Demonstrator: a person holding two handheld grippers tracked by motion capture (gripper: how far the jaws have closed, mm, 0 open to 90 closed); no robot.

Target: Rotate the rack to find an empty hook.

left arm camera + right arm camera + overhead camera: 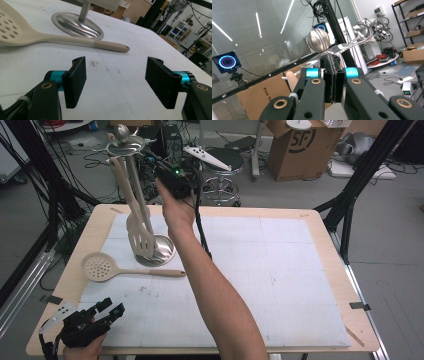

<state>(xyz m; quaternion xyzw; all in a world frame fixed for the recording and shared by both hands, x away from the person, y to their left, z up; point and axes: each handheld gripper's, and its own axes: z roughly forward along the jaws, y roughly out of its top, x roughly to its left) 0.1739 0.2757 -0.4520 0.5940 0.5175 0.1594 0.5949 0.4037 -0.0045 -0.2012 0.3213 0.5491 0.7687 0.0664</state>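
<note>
Right gripper (172, 176): raised off the table at the far left, up by the top of the utensil stand (152, 251). In the right gripper view its own two black jaws (333, 80) are pressed flat together with nothing between them.
Left gripper (107, 312): resting at the near left corner of the table (320, 227), held in a hand. Its jaws stand wide apart; in the left gripper view (116, 83) only bare white mat shows between the pads.
Utensil stand: a round steel base on the mat at the far left, with a post rising to a metal ring of hooks and a steel ball (318, 40) on top. The shut right jaws sit just below that ball and ring; whether they touch the metal I cannot tell.
Slotted turner (141, 237): cream-coloured, hanging from the stand's top, its blade down over the base.
Skimmer (100, 266): cream, round perforated head to the left, handle pointing right; lies flat on the mat just near of the base. Its handle end (117, 47) is just beyond the open left jaws, apart from them.
Mat (260, 270): white, gridded, covering most of the wooden table.
</note>
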